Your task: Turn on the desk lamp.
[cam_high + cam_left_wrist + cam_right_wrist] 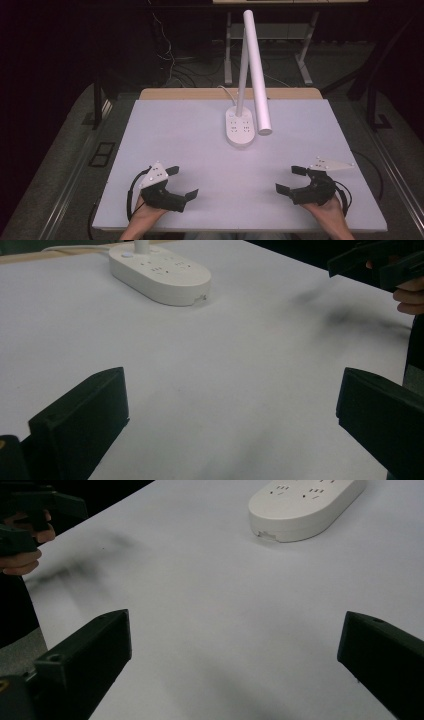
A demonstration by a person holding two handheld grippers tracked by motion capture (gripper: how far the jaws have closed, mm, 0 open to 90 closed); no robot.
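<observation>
Looking down from the high view, we've got a white table [200, 150] with 2 hands at its near edge, each holding a black claw. The left claw [183, 181] sits near the bottom left, jaws spread wide with nothing between them, angled toward the middle. The right claw [290, 179] mirrors it at the bottom right, jaws likewise parted and empty, pointing inward. The 2 are well apart, with bare table between them.

Both forearms are cut off by the bottom edge of the high view. Each claw carries a pale 3-cornered plate on top, and dark cables loop behind the wrists, partly hidden by the hands.

Toward the far middle of the table stands a white lamp [255, 70] on an oval base [239, 131]. That base has small marks on its top that look like sockets or buttons, too small to tell for sure. A white cord [223, 91] leaves the base toward the far edge.

From the left gripper view, the 2 black jaws rise at the bottom corners, far apart, over plain white table. The oval base [160, 271] lies up ahead, and the lamp's stem is cut off at the top. The other claw and a few fingers poke in at the upper right, cropped by the edge.

From the right gripper view, same story: jaws wide, base [305, 507] at the upper right, partly cropped. Smudgy grey shadows cross the table surface.

Beyond the table, the room is dark; table legs and cables on the floor are faint.
</observation>
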